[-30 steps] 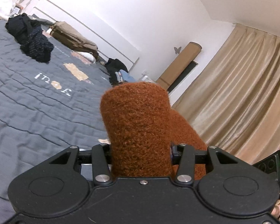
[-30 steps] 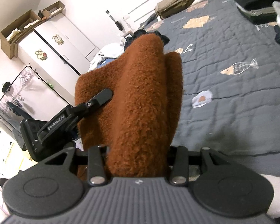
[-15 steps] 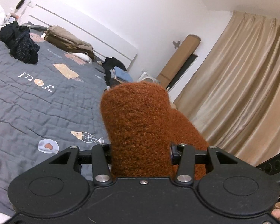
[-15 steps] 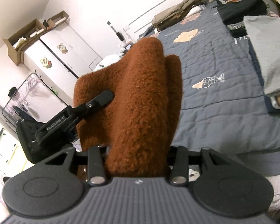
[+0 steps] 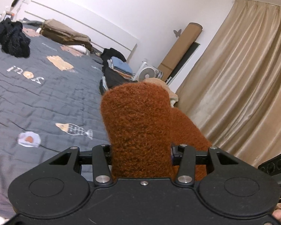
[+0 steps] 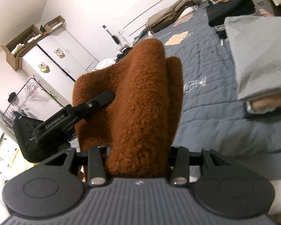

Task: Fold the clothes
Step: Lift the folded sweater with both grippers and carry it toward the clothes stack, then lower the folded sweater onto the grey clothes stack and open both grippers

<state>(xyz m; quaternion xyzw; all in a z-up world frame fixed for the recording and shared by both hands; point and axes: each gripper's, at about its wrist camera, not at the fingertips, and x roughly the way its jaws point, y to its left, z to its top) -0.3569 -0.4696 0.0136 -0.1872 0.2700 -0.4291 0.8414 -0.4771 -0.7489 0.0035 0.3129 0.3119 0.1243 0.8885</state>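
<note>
Both grippers, left (image 5: pixel 140 150) and right (image 6: pixel 138 150), are clamping their jaws on a folded rust-brown fleece garment (image 6: pixel 140 101) (thick, fuzzy), holding it aloft over the grey quilted bed (image 5: pixel 37 97).

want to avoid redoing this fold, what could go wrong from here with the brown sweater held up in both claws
1. The brown sweater is bunched thick in the left claw and right claw. If one grip slips, the fold may fall open.
2. The grey folded stack sits close on the right of the bed. Setting the sweater down carelessly could knock or rumple it.
3. The sweater blocks much of both views, so the landing spot is hard to judge.
</note>
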